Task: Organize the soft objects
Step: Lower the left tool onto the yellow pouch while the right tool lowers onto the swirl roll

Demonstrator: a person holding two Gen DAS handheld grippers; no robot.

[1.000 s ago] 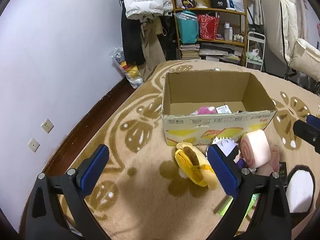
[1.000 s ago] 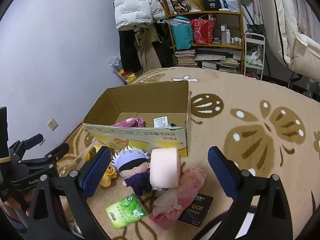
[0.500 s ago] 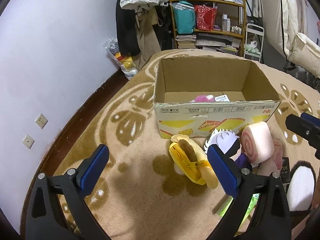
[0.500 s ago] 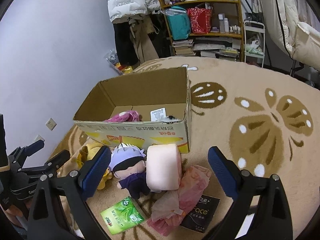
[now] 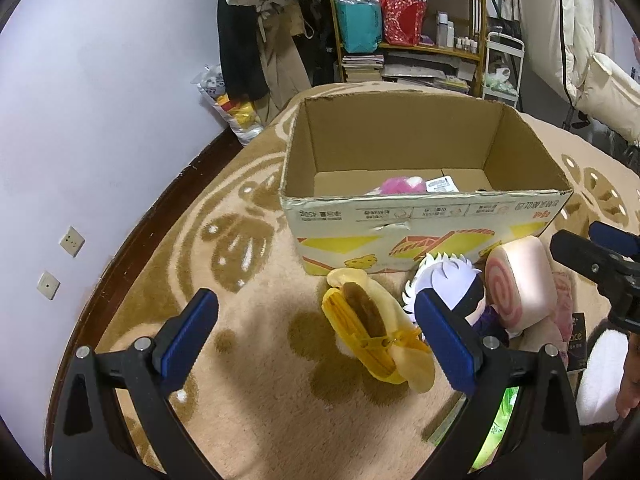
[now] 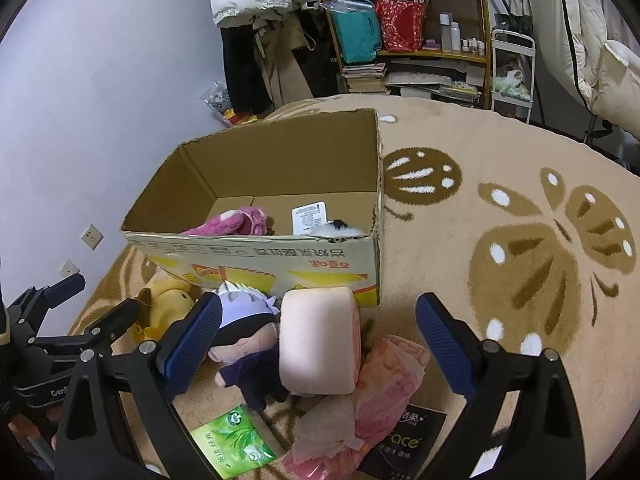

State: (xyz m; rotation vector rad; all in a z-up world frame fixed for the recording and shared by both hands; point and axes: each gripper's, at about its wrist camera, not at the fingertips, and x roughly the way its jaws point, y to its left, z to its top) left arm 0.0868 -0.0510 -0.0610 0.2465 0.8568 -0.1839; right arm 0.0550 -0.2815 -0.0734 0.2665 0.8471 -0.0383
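An open cardboard box (image 5: 420, 216) (image 6: 256, 256) stands on the rug and holds a pink plush (image 6: 236, 220). In front of it lie a yellow plush (image 5: 376, 340) (image 6: 168, 304), a white-haired doll (image 5: 452, 284) (image 6: 248, 336), a pink roll cushion (image 5: 520, 280) (image 6: 316, 344) and a pink cloth bundle (image 6: 360, 412). My left gripper (image 5: 316, 340) is open and empty above the rug, just left of the yellow plush. My right gripper (image 6: 316, 344) is open and empty, hovering over the roll cushion.
A green tissue pack (image 6: 232, 444) and a black packet (image 6: 404, 440) lie near the toys. A shelf (image 5: 404, 28) with bags, hanging coats (image 5: 256, 40) and a white cart (image 5: 502, 68) stand behind the box. The wall (image 5: 100, 120) runs along the left.
Both grippers have moved forward and lower toward the box and the toys, which now look larger. Nothing has been grasped; both stay open.
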